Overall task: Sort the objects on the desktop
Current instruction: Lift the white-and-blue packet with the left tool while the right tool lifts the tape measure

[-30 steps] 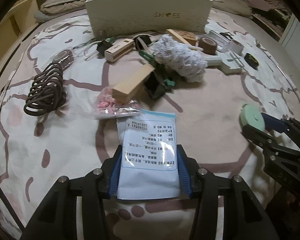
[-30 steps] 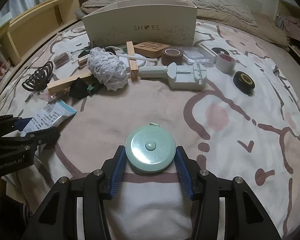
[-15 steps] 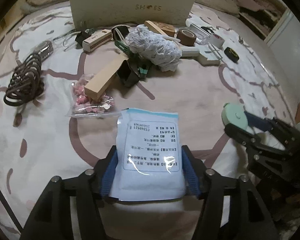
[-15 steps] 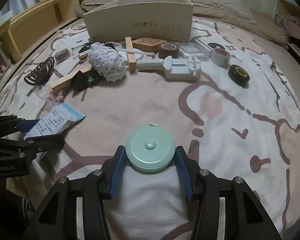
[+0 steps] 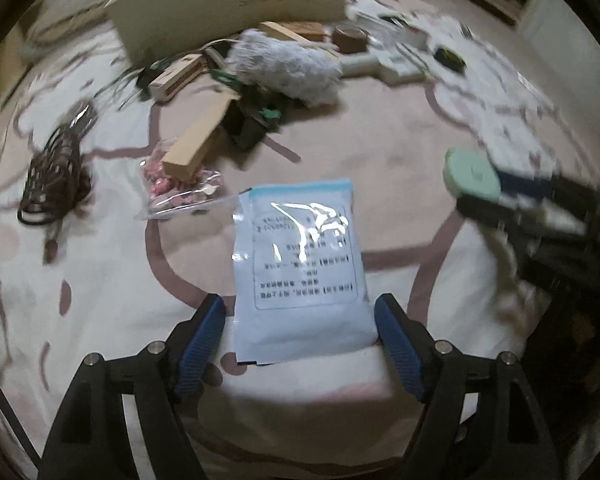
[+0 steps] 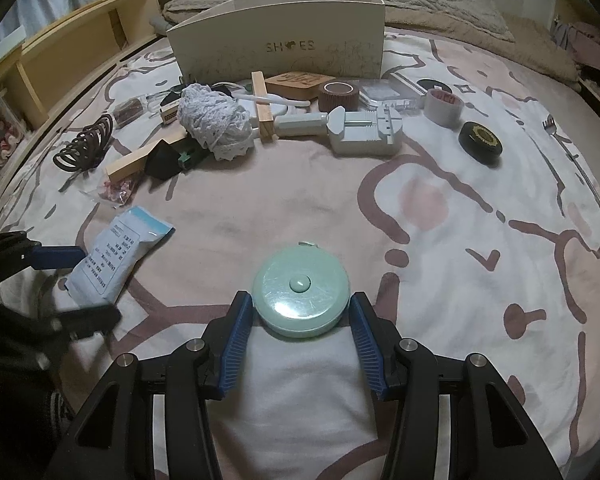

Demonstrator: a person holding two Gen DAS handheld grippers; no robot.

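Observation:
A pale blue printed packet point(image 5: 300, 256) lies flat on the patterned bedsheet point(image 6: 420, 200). My left gripper point(image 5: 300, 304) straddles its near end. The jaws are opening and the blue pads point(image 5: 204, 332) stand off the packet's edges. In the right wrist view the same packet point(image 6: 116, 256) shows at the left, between the left gripper's point(image 6: 76, 286) fingers. My right gripper point(image 6: 300, 300) is shut on a round mint-green tape measure point(image 6: 300, 292), just above the sheet. The left wrist view shows that tape measure point(image 5: 472, 174) at the right.
A cream shoe box point(image 6: 276, 44) stands at the back. In front of it lie a white lace ball point(image 6: 214, 124), wooden blocks point(image 6: 140, 158), a grey tool point(image 6: 364, 128), tape rolls point(image 6: 338, 94), a black tin point(image 6: 480, 142), a coiled cable point(image 6: 84, 146) and a bag of pink bits point(image 5: 176, 192).
The left jaws have spread apart and let go of the blue packet, which now rests on the sheet. The left view has rolled and blurred. The right gripper still holds the tape measure.

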